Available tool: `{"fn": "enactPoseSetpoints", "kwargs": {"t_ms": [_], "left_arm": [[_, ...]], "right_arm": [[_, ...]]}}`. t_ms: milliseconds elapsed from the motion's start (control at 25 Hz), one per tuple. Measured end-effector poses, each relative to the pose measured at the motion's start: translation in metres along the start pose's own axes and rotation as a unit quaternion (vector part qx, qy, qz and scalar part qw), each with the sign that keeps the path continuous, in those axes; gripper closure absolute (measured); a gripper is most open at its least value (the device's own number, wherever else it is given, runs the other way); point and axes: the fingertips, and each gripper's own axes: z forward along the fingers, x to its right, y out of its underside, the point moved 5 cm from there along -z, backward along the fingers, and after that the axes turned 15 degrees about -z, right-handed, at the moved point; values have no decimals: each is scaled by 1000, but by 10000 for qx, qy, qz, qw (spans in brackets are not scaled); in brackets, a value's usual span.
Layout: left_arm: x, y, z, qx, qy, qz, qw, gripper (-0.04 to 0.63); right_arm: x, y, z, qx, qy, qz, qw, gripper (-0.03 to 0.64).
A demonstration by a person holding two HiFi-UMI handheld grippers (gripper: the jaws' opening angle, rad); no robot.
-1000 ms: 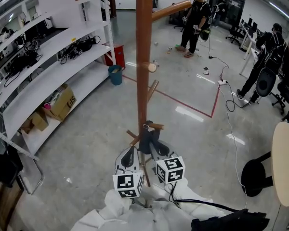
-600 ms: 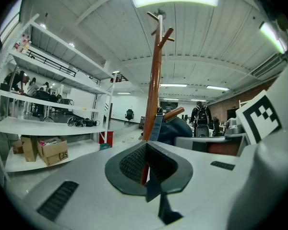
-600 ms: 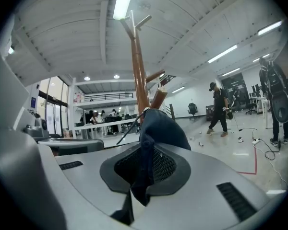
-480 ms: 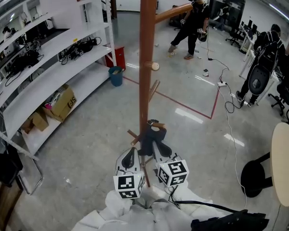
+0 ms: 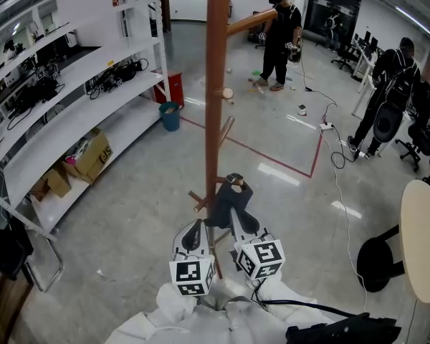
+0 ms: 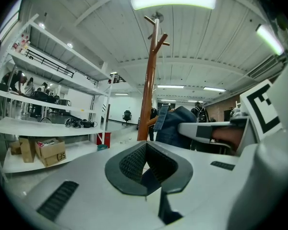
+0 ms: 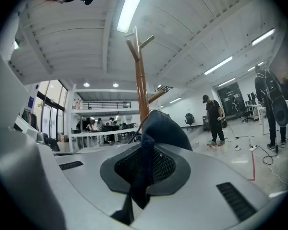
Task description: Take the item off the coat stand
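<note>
Right gripper view: right gripper (image 7: pixel 144 164) clamps the denim item (image 7: pixel 165 128) by the coat stand (image 5: pixel 216 84); left gripper (image 6: pixel 145 164) sits closed and empty.

White shelving (image 5: pixel 72 120) left, cardboard boxes (image 5: pixel 93 153) below; glossy grey floor (image 5: pixel 129 206), red tape lines (image 5: pixel 272 157); round table (image 5: pixel 424 242) right.

The wooden pole of the coat stand (image 5: pixel 216 84) rises straight ahead. Short lower pegs (image 5: pixel 199 205) jut out to its left beside the dark garment (image 5: pixel 228 201), and more pegs (image 5: pixel 227 131) angle out to the right higher up, so the room close to the pole is broken up on both sides. Further left, bare floor (image 5: pixel 129 213) runs clear to the white shelving (image 5: pixel 79 110); to the right it stays open as far as the black stool (image 5: pixel 378 260) and the round table (image 5: pixel 423 242).
</note>
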Motion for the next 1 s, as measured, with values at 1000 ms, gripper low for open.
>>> {"fn": "enactPoseSetpoints", "kwargs": {"t_ms": [1000], "left_arm": [[33,14,-26,-95,234,145,9996,609]], "right_arm": [[-7,14,-65,-134,297,266,9991,592]]}}
